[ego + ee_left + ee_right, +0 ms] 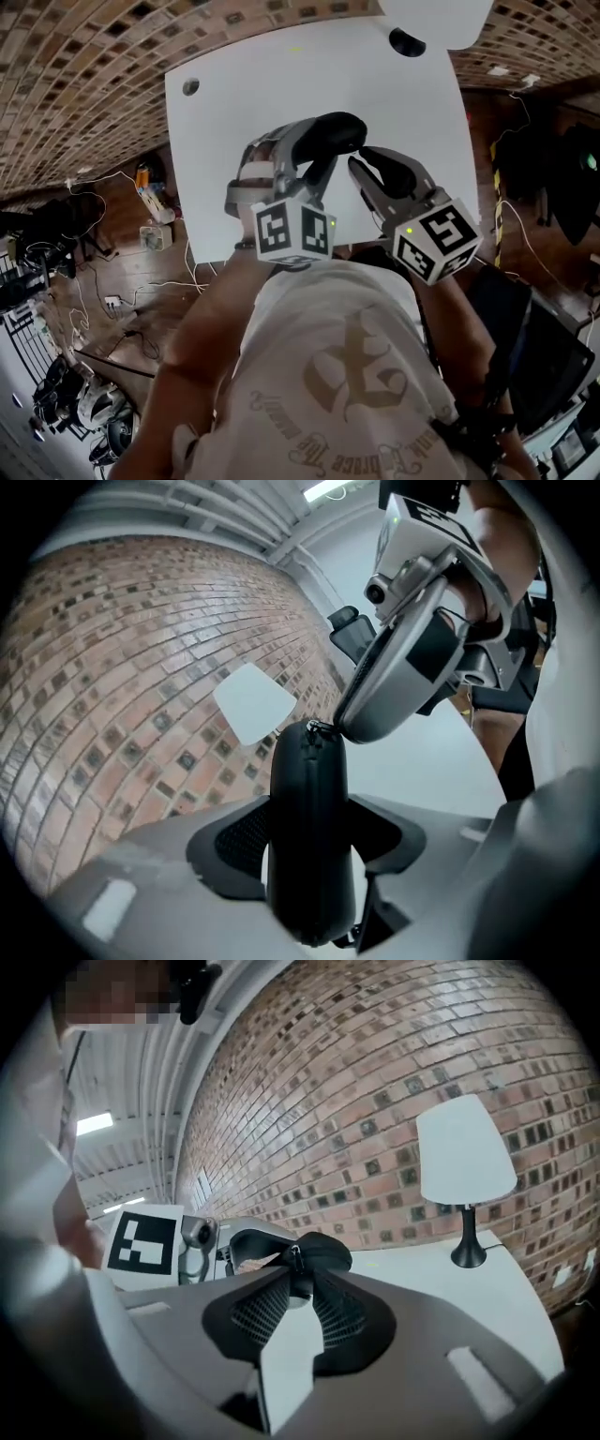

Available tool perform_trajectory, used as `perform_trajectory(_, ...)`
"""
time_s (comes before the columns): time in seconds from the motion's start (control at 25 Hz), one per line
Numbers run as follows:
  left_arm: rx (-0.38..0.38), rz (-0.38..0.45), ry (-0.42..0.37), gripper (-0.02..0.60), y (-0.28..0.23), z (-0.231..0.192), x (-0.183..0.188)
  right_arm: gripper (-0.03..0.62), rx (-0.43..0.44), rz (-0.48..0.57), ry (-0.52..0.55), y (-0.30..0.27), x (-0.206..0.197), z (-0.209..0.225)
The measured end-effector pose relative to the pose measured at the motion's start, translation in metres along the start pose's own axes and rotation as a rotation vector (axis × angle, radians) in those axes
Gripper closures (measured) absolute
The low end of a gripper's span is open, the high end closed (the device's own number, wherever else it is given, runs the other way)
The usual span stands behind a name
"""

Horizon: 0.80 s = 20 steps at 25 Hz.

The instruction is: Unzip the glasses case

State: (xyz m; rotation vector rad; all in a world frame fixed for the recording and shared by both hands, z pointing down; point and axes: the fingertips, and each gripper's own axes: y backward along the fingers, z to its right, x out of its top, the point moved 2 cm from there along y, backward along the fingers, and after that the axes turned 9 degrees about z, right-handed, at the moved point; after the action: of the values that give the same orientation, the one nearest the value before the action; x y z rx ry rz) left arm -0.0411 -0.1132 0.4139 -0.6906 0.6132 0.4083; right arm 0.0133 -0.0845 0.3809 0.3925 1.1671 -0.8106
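A black zipped glasses case (339, 131) hangs in the air over the white table (281, 75). My left gripper (322, 155) is shut on it. In the left gripper view the case (309, 836) stands on edge between the pads, zipper pull (315, 729) at its far tip. My right gripper (358, 164) comes in from the right, its tips at that same end of the case. In the right gripper view my right gripper (299, 1284) has its jaws a narrow slit apart, just below the zipper pull (296, 1259) of the case (323, 1251); nothing is pinched between them.
A white table lamp (466, 1152) stands at the table's far right corner, its shade (441, 19) near the brick wall. A small dark disc (190, 87) lies at the far left corner. Cables and clutter cover the floor (112, 300) at left.
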Motion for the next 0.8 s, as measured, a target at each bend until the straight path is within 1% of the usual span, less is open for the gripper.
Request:
perform_trajectory(0.16, 0.032, -0.014, -0.042, 0.324, 0.004, -0.008, 0.003, 0.511, -0.002, 0.043, -0.084, -0.002, 0.004, -0.001)
perform_trajectory(0.24, 0.046, -0.012, -0.058, 0.324, 0.006, -0.011, 0.004, 0.512, -0.003, 0.054, -0.117, -0.003, 0.004, -0.001)
perform_trajectory(0.36, 0.07, 0.0, -0.084, 0.324, 0.009, -0.016, 0.008, 0.511, 0.004, 0.076, -0.195, -0.004, 0.003, -0.003)
perform_trajectory(0.56, 0.085, 0.008, -0.197, 0.324, 0.013, -0.024, 0.015, 0.511, 0.071, 0.184, -0.392, -0.003, 0.01, -0.007)
perform_trajectory(0.68, 0.083, 0.002, -0.255, 0.324, 0.014, -0.028, 0.015, 0.511, 0.098, 0.218, -0.431, -0.001, 0.015, -0.007)
perform_trajectory(0.8, 0.084, -0.002, -0.282, 0.324, 0.014, -0.03, 0.017, 0.511, 0.12, 0.223, -0.454, 0.0, 0.015, -0.008)
